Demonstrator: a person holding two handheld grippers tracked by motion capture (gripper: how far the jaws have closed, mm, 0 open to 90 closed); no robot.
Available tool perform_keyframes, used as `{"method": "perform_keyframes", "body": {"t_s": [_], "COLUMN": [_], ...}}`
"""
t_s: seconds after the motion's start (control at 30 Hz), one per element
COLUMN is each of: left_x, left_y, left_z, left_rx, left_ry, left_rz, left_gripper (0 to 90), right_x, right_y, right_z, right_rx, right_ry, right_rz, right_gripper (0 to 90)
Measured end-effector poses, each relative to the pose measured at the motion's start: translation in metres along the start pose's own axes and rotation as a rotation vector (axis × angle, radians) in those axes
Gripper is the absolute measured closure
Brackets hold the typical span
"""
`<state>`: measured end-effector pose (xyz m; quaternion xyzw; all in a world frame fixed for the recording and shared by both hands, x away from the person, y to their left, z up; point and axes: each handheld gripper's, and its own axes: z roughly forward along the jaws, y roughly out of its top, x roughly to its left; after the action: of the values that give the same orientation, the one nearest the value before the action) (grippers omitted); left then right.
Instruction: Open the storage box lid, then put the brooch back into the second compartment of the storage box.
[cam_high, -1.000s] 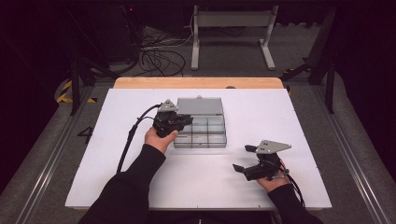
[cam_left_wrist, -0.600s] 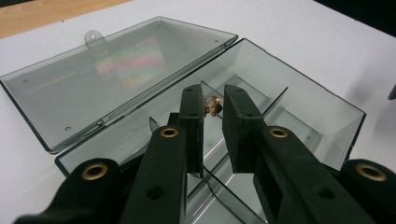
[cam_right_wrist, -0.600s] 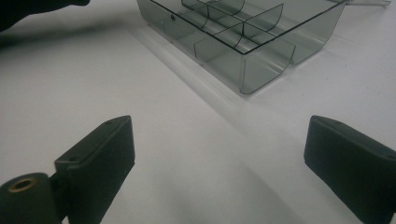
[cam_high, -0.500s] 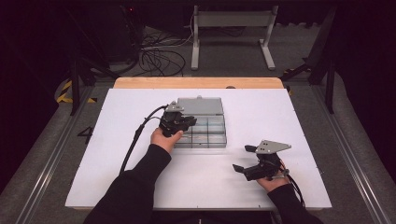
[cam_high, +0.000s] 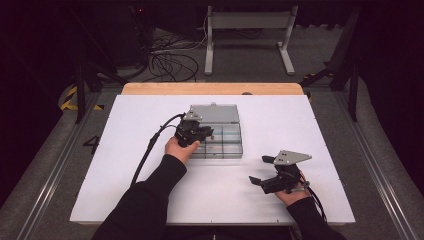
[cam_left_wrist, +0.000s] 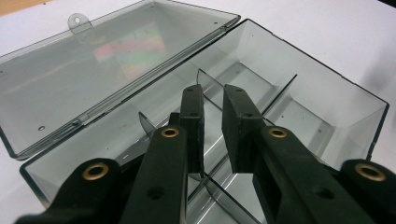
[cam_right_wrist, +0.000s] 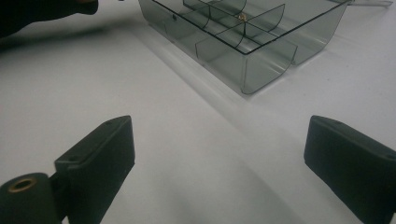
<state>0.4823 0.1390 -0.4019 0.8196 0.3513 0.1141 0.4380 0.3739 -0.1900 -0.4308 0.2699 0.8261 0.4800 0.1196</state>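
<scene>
A clear smoky compartment box (cam_high: 223, 148) lies in the middle of the white table, its lid (cam_high: 214, 113) folded back flat behind it. My left gripper (cam_high: 206, 134) hovers over the box's left part. In the left gripper view its jaws (cam_left_wrist: 213, 93) point down into the compartments (cam_left_wrist: 327, 107) with a narrow gap between the pads, straddling a thin divider without pressing on it. My right gripper (cam_high: 258, 170) rests at the front right of the table, jaws wide apart (cam_right_wrist: 219, 126) and nothing between them. A small brass-coloured item (cam_right_wrist: 241, 17) sits in one compartment.
The white tabletop (cam_high: 150, 200) extends on all sides of the box, with a wooden strip (cam_high: 210, 88) along its far edge. Cables (cam_high: 170, 60) and a metal stand (cam_high: 247, 30) lie on the floor beyond the table. The left gripper's cable (cam_high: 150, 145) trails over the table.
The left hand has shifted a little to the right and lower over the box. The right gripper has stayed where it was.
</scene>
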Motion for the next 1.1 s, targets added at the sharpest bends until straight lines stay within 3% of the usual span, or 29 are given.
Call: {"method": "perform_keyframes", "body": {"t_s": [0.17,0.27,0.37,0.63,0.83,0.97,1.07,1.1], "left_x": [0.001,-0.001,-0.002,-0.005,-0.004,0.000,0.004,0.005], "left_y": [0.001,0.004,0.007,0.012,0.008,0.005,0.002,0.002], "left_z": [-0.007,-0.016,-0.027,-0.053,-0.068,-0.073,-0.075,-0.075], "left_rx": [-0.013,-0.028,-0.046,-0.051,-0.069,-0.072,-0.079,-0.080], "left_ry": [-0.012,-0.016,-0.009,0.000,0.013,0.018,0.043,0.057], "left_rz": [0.001,0.003,0.030,0.021,0.029,0.000,-0.025,-0.016], "left_gripper": [73.2,63.7,52.7,27.2,22.6,19.6,17.9,17.5], "right_x": [0.000,-0.001,-0.002,-0.009,-0.015,-0.020,-0.022,-0.023], "right_y": [0.000,0.001,0.003,0.024,0.037,0.047,0.055,0.056], "right_z": [0.000,-0.001,-0.003,-0.008,-0.003,0.001,0.004,0.005], "right_rx": [-0.002,-0.009,-0.013,-0.032,-0.014,0.002,0.012,0.014], "right_ry": [-0.002,-0.008,-0.014,-0.051,-0.074,-0.090,-0.096,-0.098], "right_rz": [0.001,0.008,0.012,0.020,0.033,0.043,0.048,0.047], "right_gripper": [9.2,9.0,8.7,7.7,6.6,6.3,6.4,6.5]}}
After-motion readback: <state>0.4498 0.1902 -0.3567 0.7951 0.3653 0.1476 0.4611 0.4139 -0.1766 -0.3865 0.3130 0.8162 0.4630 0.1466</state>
